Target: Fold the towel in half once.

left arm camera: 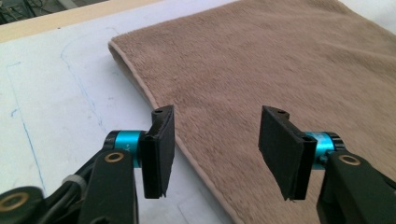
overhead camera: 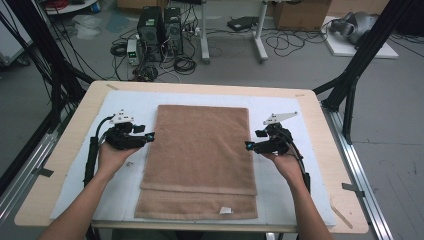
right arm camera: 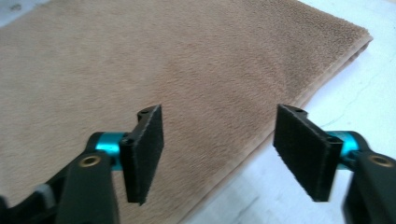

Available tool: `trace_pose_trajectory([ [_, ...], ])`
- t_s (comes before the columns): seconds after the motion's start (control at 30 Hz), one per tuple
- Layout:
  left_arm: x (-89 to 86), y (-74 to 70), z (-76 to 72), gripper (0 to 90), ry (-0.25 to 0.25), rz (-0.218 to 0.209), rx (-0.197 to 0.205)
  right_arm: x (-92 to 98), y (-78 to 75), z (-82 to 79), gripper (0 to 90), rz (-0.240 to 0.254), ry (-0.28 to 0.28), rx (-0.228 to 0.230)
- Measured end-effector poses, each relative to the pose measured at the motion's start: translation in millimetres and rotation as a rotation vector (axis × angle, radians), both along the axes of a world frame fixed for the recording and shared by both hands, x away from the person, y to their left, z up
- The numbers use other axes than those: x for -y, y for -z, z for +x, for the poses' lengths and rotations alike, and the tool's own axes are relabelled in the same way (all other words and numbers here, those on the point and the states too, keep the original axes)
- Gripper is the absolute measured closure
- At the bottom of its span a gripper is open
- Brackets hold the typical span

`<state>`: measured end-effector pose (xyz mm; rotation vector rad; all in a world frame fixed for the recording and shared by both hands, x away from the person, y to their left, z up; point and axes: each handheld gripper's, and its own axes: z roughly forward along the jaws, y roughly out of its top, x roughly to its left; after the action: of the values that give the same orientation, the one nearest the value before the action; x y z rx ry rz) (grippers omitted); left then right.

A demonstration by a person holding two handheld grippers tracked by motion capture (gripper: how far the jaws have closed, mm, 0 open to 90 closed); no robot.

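Here the folded brown towel [overhead camera: 200, 155] lies flat; both tools, left [overhead camera: 150, 136] and right [overhead camera: 248, 145], are released.

Parted right gripper [right arm camera: 217, 154] above brown towel [right arm camera: 187, 60]

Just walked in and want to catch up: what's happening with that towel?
A person holds a gripper in each hand over a brown towel lying folded on the white mat. The left gripper sits at the towel's left edge, the right gripper at its right edge. Both stand open with nothing between the pads, so the towel lies free.
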<state>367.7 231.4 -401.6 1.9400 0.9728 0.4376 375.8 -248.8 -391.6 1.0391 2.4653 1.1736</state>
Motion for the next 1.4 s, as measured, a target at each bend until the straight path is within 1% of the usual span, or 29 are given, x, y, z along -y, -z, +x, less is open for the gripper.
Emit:
trace_pose_trajectory([
  [0.03,0.0,-0.4,-1.9,44.3,0.007,0.008,-0.007,-0.2,0.7,-3.3,25.1,0.009,-0.006,-0.001],
  [0.07,0.5,-1.0,-5.2,42.1,0.012,0.004,-0.012,-0.4,1.1,-6.1,24.0,0.009,-0.011,0.006],
  [0.1,1.0,-1.1,-10.8,41.0,0.025,0.006,0.008,-1.1,1.8,-9.7,23.3,0.002,-0.013,0.016],
  [0.13,2.2,-0.5,-15.2,41.4,0.030,0.017,0.015,-1.9,2.2,-14.2,21.5,-0.005,-0.023,0.015],
  [0.17,2.6,-0.1,-17.5,41.0,0.038,0.030,0.009,-2.0,2.8,-17.1,19.7,0.001,-0.028,0.017],
  [0.2,4.1,1.3,-20.7,39.6,0.048,0.028,0.000,-1.8,3.1,-19.1,19.4,0.013,-0.031,0.017],
  [0.23,6.9,2.3,-24.6,38.7,0.064,0.047,-0.008,-1.6,3.4,-22.2,19.4,0.024,-0.036,0.016],
  [0.27,9.1,2.8,-28.3,38.1,0.073,0.057,0.000,-2.1,4.0,-26.6,19.4,0.016,-0.044,0.024],
  [0.33,11.8,3.4,-36.3,37.8,0.092,0.047,0.016,-3.5,6.3,-33.0,19.4,-0.009,-0.056,0.040],
  [0.4,13.7,5.0,-42.6,37.6,0.102,0.069,0.027,-4.3,9.1,-39.6,19.6,-0.010,-0.078,0.034],
  [0.43,14.5,6.3,-45.5,37.6,0.109,0.068,0.022,-4.6,10.3,-42.1,19.9,-0.013,-0.085,0.034],
  [0.47,15.0,7.4,-48.9,37.6,0.113,0.071,0.024,-4.7,11.5,-45.7,20.2,-0.027,-0.090,0.036],
  [0.5,14.8,8.6,-51.6,37.6,0.110,0.062,0.031,-4.7,13.3,-49.5,20.6,-0.042,-0.097,0.042],
  [0.57,14.6,11.5,-56.1,37.7,0.113,0.050,0.028,-3.8,15.6,-54.1,22.1,-0.073,-0.112,0.048],
  [0.6,14.5,13.4,-58.7,37.7,0.117,0.051,0.028,-2.5,16.2,-56.1,22.4,-0.076,-0.118,0.053],
  [0.67,14.5,16.8,-62.6,37.7,0.119,0.056,0.022,-0.7,17.1,-60.2,22.8,-0.068,-0.123,0.055],
  [0.7,14.0,18.1,-64.6,37.7,0.118,0.047,0.024,-0.2,17.5,-61.9,23.4,-0.063,-0.131,0.056],
  [0.8,11.5,20.7,-68.9,37.9,0.119,0.030,0.018,0.2,17.4,-66.3,24.0,-0.051,-0.149,0.059],
  [0.87,10.6,22.7,-71.8,37.9,0.117,0.027,0.017,-0.6,16.6,-68.7,25.3,-0.046,-0.154,0.057],
  [0.93,9.7,24.0,-74.4,38.4,0.128,0.034,0.013,-3.8,15.1,-72.2,27.7,-0.058,-0.169,0.072],
  [1.0,10.3,25.5,-77.1,38.5,0.131,0.028,0.014,-7.3,14.5,-75.1,29.7,-0.072,-0.185,0.086],
  [1.07,9.5,27.1,-78.2,40.0,0.135,0.044,0.013,-9.4,15.3,-75.5,32.1,-0.069,-0.190,0.083],
  [1.13,8.3,29.5,-78.2,41.0,0.132,0.026,0.003,-11.0,17.7,-75.0,34.0,-0.076,-0.205,0.086],
  [1.17,7.9,30.3,-78.3,42.3,0.132,0.032,0.003,-11.7,19.1,-74.0,34.9,-0.073,-0.207,0.077],
  [1.2,6.7,31.3,-78.1,43.4,0.138,0.038,-0.005,-12.2,20.2,-73.1,36.9,-0.072,-0.211,0.070],
  [1.27,6.3,32.4,-78.0,45.1,0.138,0.031,-0.008,-14.8,23.6,-71.2,38.0,-0.076,-0.220,0.064],
  [1.3,5.6,32.9,-76.9,45.4,0.139,0.019,-0.014,-15.7,24.5,-70.3,38.0,-0.078,-0.221,0.058],
  [1.33,5.1,33.1,-76.0,45.5,0.135,0.019,-0.011,-17.3,26.1,-68.3,38.0,-0.082,-0.225,0.052],
  [1.4,4.0,33.8,-73.9,45.6,0.127,0.011,-0.017,-19.7,27.5,-65.9,37.9,-0.077,-0.223,0.048],
])
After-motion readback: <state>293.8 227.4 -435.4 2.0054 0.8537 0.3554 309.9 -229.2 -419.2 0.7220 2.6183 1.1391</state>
